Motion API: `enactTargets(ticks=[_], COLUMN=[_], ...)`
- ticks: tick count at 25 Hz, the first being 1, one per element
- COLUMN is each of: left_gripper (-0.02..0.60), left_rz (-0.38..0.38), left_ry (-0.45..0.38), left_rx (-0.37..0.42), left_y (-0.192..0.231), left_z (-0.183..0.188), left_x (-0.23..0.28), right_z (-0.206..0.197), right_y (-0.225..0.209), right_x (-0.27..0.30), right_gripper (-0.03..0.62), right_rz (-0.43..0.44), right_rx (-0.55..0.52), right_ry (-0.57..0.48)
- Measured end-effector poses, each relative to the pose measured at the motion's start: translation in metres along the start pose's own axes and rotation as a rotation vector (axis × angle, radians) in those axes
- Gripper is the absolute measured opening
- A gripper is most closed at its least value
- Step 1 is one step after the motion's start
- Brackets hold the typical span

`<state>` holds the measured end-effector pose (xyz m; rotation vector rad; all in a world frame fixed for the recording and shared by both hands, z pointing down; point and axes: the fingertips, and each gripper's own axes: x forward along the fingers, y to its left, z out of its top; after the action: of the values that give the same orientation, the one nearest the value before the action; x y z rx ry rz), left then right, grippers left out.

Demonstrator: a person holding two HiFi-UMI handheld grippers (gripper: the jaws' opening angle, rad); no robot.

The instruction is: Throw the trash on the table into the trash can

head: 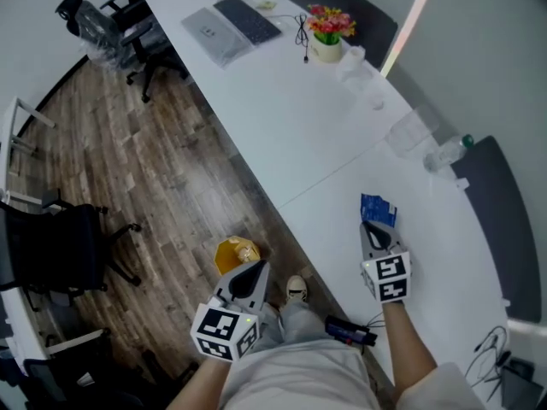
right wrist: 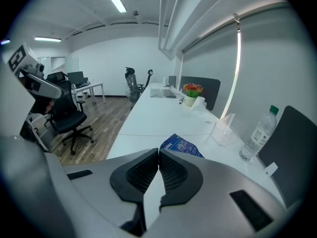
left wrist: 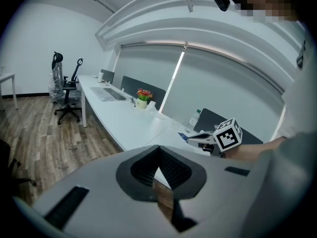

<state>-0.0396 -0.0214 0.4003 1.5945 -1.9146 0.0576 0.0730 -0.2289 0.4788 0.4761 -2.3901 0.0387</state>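
A blue printed packet lies flat near the front edge of the long white table. My right gripper is at the packet's near edge, and its jaws are shut on that edge. My left gripper hangs off the table above the wooden floor. Its jaw tips meet and nothing is between them. Just beyond its tip, a small trash can with yellowish trash inside stands on the floor by the table. The right gripper also shows in the left gripper view.
Behind the packet are a clear plastic box and a water bottle. Farther along the table stand a flower pot and a keyboard with a laptop. Black office chairs stand on the floor to the left.
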Motion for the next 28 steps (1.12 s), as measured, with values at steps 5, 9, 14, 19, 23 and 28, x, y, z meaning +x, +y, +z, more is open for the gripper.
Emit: enactTargets(ticks=[5, 9, 14, 19, 23, 28], left_gripper=[0.000, 0.000, 0.000, 0.000, 0.000, 0.000], left_rz=[0.047, 0.090, 0.150, 0.219, 0.273, 0.332], left_ry=[-0.039, -0.070, -0.107, -0.142, -0.167, -0.182], left_rx=[-0.015, -0.020, -0.048, -0.074, -0.090, -0.127], left_y=[0.014, 0.026, 0.045, 0.063, 0.077, 0.088], left_z=[0.004, 0.004, -0.001, -0.007, -0.013, -0.025], left_x=[-0.035, -0.061, -0.093, -0.126, -0.149, -0.169], right_z=[0.023, 0.043, 0.065, 0.080, 0.089, 0.101], right_y=[0.028, 0.058, 0.103, 0.147, 0.183, 0.229], right_x=[-0.015, -0.026, -0.033, -0.030, -0.023, -0.017], right_gripper=[0.034, 0.034, 0.034, 0.034, 0.034, 0.034], right_rz=[0.052, 0.111, 0.199, 0.284, 0.355, 0.454], right_rx=[0.009, -0.013, -0.069, -0.134, -0.186, -0.257], right_ry=[-0.035, -0.073, -0.105, -0.119, -0.121, -0.135])
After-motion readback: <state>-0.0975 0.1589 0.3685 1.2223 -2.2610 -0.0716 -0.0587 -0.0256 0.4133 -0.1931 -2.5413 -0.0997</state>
